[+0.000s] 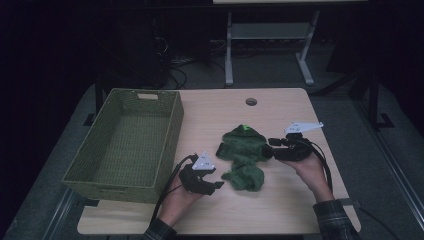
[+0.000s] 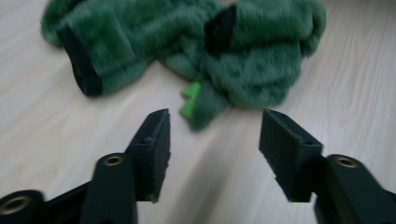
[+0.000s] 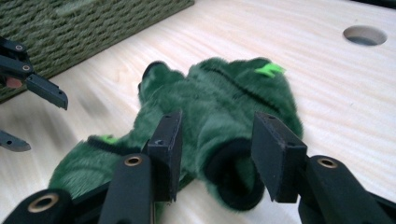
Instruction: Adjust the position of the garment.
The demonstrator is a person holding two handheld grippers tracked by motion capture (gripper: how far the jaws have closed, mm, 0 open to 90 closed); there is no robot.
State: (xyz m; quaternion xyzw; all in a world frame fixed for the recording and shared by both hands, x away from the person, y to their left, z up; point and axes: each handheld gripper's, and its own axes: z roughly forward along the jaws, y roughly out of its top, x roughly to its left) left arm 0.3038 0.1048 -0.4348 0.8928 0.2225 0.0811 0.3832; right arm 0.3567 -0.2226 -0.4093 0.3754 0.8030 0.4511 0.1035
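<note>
High view: a person's hands work at a wooden table in a dim room; surroundings are mostly lost in dark. A fuzzy green garment lies crumpled near the table's centre, toward the right edge, its shape hard to read. The left gripper sits just beside its near-left end, not touching; jaw gap too small to judge here. The right gripper meets the garment's right side, tips half buried in pile. A woven green basket stands along the left edge, w/ its near corner overhanging.

Left gripper view: blurred. Jaws stand spread, nothing btwn them but bare table; garment lies just beyond the tips, its upper part cut off by the frame. A bright green tab pokes out toward the jaws.

Right gripper view: jaws partly spread and straddling a dark-lined cuff of the garment; whether the pads press it can't be told. The left gripper's tips show at the frame's left, cropped.
</note>
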